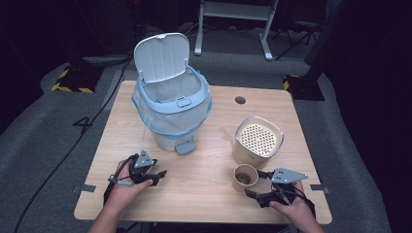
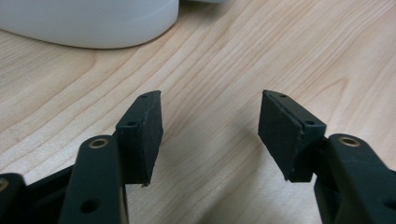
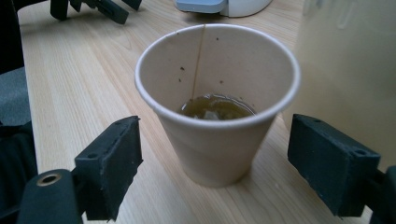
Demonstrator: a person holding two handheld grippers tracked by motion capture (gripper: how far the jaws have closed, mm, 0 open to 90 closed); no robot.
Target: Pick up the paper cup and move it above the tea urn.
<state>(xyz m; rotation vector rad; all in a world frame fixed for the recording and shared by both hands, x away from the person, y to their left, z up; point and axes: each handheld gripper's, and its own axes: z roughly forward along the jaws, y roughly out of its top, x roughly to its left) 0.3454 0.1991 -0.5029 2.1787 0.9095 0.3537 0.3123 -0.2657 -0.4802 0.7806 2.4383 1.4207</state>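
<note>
From the high view, a wooden table (image 1: 204,194) holds a small pedal bin (image 1: 172,104) with its lid flipped up and a blue liner inside, a beige container (image 1: 257,141) with a perforated top, and a paper cup (image 1: 244,177) just in front of that container. The left gripper (image 1: 156,175) sits near the bin's pedal; the right gripper (image 1: 257,184) is right next to the cup.

Left gripper view: the jaws stand wide apart over bare wood, nothing between them, with the bin's white base up top.

Right gripper view: the jaws are spread either side of the cup, not touching it yet. There's brownish liquid with dregs at the bottom. Honestly the risk looks like a squeeze that's too hard crumpling the thin wall, or a tilt sloshing liquid out. The container sits close on one side, so a jaw could bump it.
</note>
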